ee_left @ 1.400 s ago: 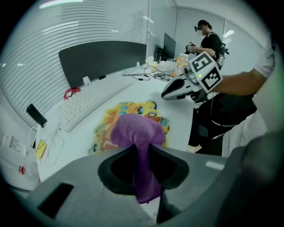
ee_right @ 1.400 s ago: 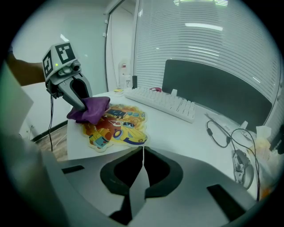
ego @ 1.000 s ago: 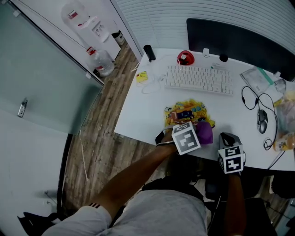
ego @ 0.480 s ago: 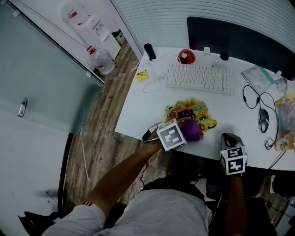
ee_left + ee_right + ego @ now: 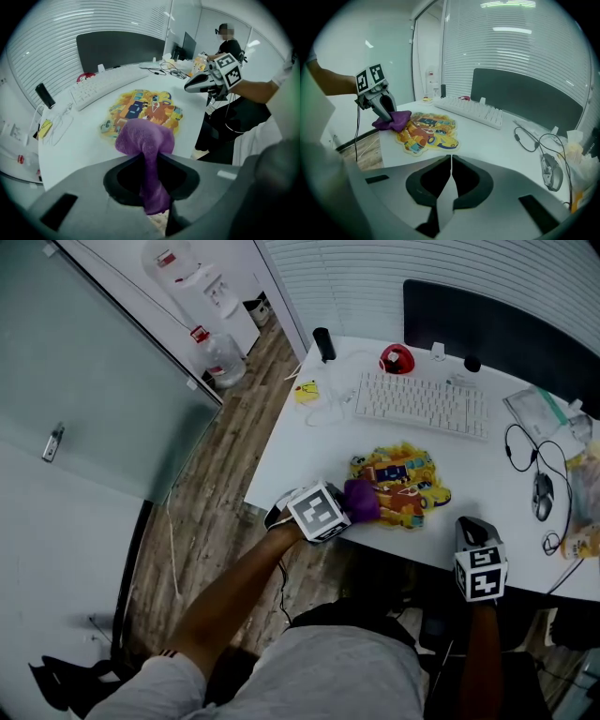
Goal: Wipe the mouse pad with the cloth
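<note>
Purple cloth (image 5: pixel 145 137) is pinched in the left gripper (image 5: pixel 149 164), touching the cartoon mouse pad (image 5: pixel 146 106) just ahead. The right gripper (image 5: pixel 450 180), jaws together and empty, hangs well apart.

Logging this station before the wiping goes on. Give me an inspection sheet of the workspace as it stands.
Surface: white desk.
Job's things: colourful mouse pad flat mid-desk; purple cloth at its left edge.
Clutter: keyboard, mouse, red item, plastic bag.
Grippers: left gripper shut on cloth; right gripper shut, empty, at desk's near edge.
Cables: black cable beside mouse.
Surroundings: water dispenser, wood floor.
</note>
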Tool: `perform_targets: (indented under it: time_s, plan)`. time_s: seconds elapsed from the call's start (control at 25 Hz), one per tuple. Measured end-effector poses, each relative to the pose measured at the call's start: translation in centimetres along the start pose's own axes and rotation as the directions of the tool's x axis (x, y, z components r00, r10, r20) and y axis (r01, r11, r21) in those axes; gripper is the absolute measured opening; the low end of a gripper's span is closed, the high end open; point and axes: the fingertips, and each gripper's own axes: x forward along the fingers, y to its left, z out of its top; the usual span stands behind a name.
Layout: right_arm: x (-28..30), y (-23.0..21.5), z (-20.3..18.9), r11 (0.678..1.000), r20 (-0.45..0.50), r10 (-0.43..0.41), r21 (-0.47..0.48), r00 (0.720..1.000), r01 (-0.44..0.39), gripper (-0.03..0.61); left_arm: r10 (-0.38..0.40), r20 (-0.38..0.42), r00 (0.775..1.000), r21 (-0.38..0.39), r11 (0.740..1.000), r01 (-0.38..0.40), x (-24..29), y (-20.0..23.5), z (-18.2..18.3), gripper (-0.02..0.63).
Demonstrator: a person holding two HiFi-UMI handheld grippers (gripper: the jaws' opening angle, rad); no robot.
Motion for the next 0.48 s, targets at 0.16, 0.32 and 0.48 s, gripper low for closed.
perform_targets:
  time_s: [0.16,0.32,0.48]
  plan:
    - [-0.6,0.3,0.5,1.0,0.018,0.004,0.0,1.0,-0.004,0.013,0.031,0.011,0.999,-0.04,0.999,-0.03,-0.8,0.6,-1.1,0.081]
    - [-1.9,0.9,2.0,0.999,0.086,0.024,0.038,0.996,-0.027,0.013,0.102,0.116,0.988,-0.103,0.991,-0.09,-2.4,1.1,-0.7,0.081]
    - [-3.9,1.6,5.1,0.995,0.194,0.049,0.07,0.98,-0.064,0.014,0.167,0.332,0.928,-0.166,0.979,-0.117,-6.1,0.4,2.9,0.081]
